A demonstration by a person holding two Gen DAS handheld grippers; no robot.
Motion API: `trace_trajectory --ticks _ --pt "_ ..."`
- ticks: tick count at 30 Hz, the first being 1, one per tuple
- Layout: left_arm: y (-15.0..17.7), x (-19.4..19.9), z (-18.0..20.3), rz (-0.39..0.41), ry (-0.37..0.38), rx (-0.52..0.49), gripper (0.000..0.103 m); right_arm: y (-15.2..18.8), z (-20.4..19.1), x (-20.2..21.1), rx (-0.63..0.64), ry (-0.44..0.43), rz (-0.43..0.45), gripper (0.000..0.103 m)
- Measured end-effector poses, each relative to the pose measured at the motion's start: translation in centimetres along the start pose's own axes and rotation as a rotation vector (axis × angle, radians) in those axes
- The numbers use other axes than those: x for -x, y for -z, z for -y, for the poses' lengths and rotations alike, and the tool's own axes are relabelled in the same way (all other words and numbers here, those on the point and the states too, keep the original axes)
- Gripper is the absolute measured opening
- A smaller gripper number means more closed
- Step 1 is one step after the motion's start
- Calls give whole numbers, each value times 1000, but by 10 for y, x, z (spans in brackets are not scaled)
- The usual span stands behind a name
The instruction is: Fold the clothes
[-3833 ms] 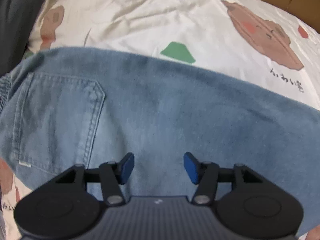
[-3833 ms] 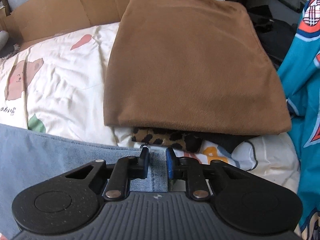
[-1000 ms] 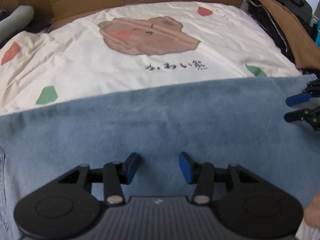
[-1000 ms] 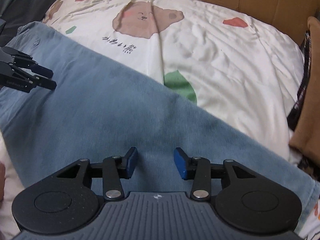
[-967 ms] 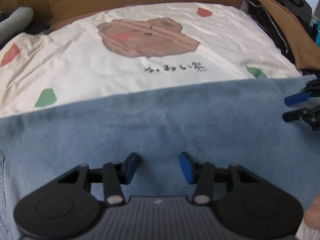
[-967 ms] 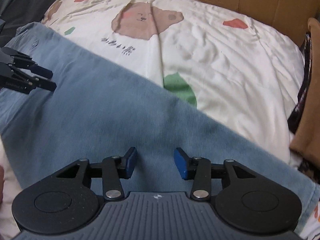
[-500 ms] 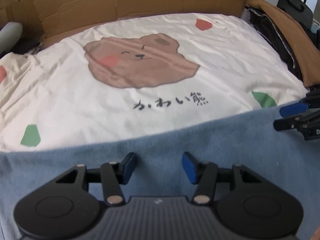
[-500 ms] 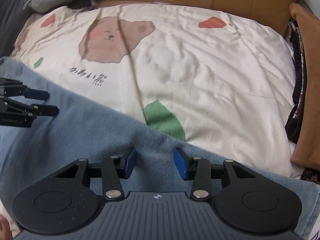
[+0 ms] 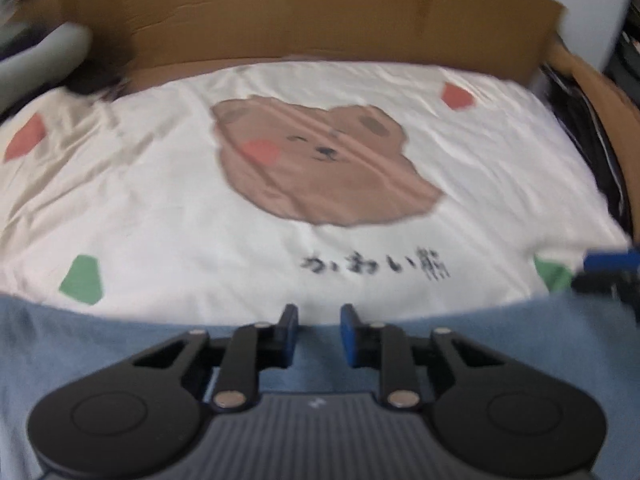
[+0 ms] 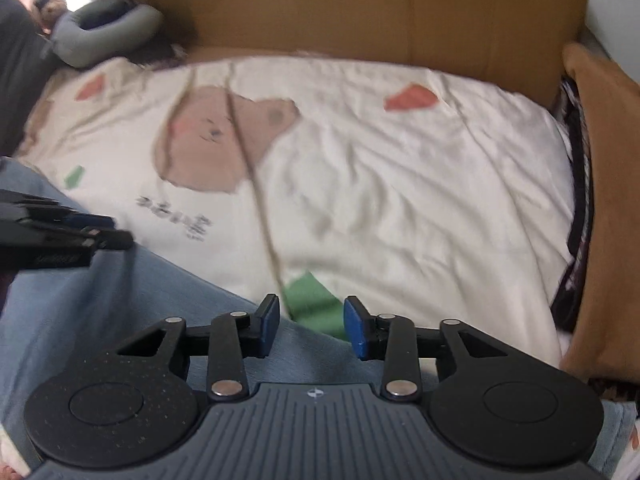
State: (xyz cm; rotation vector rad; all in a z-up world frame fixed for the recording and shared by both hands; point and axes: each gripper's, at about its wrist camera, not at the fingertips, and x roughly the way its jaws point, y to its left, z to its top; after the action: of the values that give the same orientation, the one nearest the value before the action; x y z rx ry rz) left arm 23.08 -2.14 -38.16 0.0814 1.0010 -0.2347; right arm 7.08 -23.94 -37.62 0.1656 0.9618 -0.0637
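Observation:
Light blue jeans (image 9: 100, 344) lie flat across the near side of the bed, their far edge running just under both grippers. My left gripper (image 9: 319, 320) hovers at that edge, its jaws closing to a narrow gap; the denim lies under the tips and the pads do not press on it. My right gripper (image 10: 311, 316) stands over the same edge of the jeans (image 10: 120, 300), its jaws wider and closing, nothing pinched. Each gripper shows in the other's view: the right gripper (image 9: 608, 272) at the far right, the left gripper (image 10: 100, 230) at the left.
A cream bed sheet (image 9: 160, 200) with a brown bear print (image 9: 320, 168) covers the bed beyond the jeans. Cardboard (image 9: 320, 20) walls the far side. A folded brown garment (image 10: 608, 200) on dark clothes lies at the right, a grey pillow (image 10: 104, 36) at the far left.
Both grippers have travelled from the middle of the jeans to their far edge. The left jaws have narrowed a lot, the right jaws slightly. The jeans lie as before.

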Motion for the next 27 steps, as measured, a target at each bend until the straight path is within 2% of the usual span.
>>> trace_trajectory --ticks 3,6,9,14,20,23,27 --pt "1 12 -23 26 -24 84 25 2 -15 5 55 -73 13 32" --pt "4 19 -48 34 -73 135 25 5 -33 1 123 -141 -5 31" --pt "4 25 -75 25 -132 174 25 9 -42 -10 148 -167 -39 30" --pt "4 47 -121 41 -231 200 25 14 -44 -30 149 -143 -83 26" --pt "9 68 -190 37 -356 303 25 13 -44 -37 176 -129 -99 23" --pt "7 67 -221 6 -433 287 25 11 -42 -37 187 -137 -107 22" --pt "9 75 -263 -9 -489 313 25 10 -42 -37 199 -138 -114 21"
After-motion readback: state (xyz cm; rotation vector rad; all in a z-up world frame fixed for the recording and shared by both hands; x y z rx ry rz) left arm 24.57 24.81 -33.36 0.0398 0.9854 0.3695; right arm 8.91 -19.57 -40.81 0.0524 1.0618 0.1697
